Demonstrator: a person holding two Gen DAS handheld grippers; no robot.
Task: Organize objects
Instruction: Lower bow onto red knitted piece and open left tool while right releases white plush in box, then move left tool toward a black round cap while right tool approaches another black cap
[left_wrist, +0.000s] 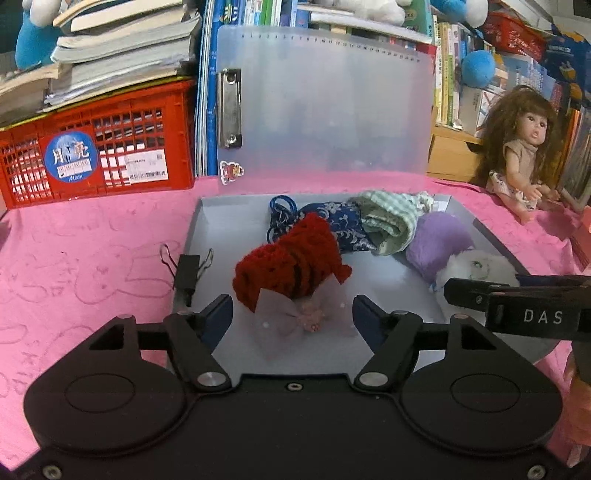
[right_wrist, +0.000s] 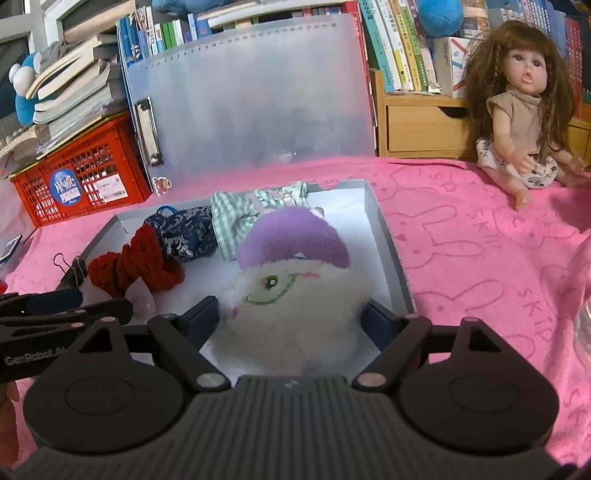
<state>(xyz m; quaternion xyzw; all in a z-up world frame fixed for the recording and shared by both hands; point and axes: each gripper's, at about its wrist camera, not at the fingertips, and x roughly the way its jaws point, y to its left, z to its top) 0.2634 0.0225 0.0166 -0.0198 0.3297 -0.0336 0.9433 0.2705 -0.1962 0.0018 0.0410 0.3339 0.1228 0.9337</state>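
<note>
A shallow grey tray (left_wrist: 207, 221) lies on the pink cloth. It holds a red crochet piece (left_wrist: 291, 258) with a pale pink bow (left_wrist: 291, 321), a blue floral pouch (left_wrist: 343, 225), a green checked cloth (left_wrist: 391, 218) and a white plush with a purple hat (right_wrist: 291, 295). My left gripper (left_wrist: 291, 315) is open over the tray's near edge. The bow lies between its fingers, and neither pad touches it. My right gripper (right_wrist: 291, 315) stands open around the plush, which rests on the tray floor with its fur brushing the pads. A black binder clip (left_wrist: 186, 269) is clamped on the tray's left wall.
A translucent lid (left_wrist: 325, 110) with a metal clip stands upright behind the tray. A red crate (left_wrist: 110, 147) under stacked books is at the back left. A doll (right_wrist: 517, 122) sits at the back right before a wooden shelf of books. Pink cloth (right_wrist: 461, 240) lies bare to the tray's right.
</note>
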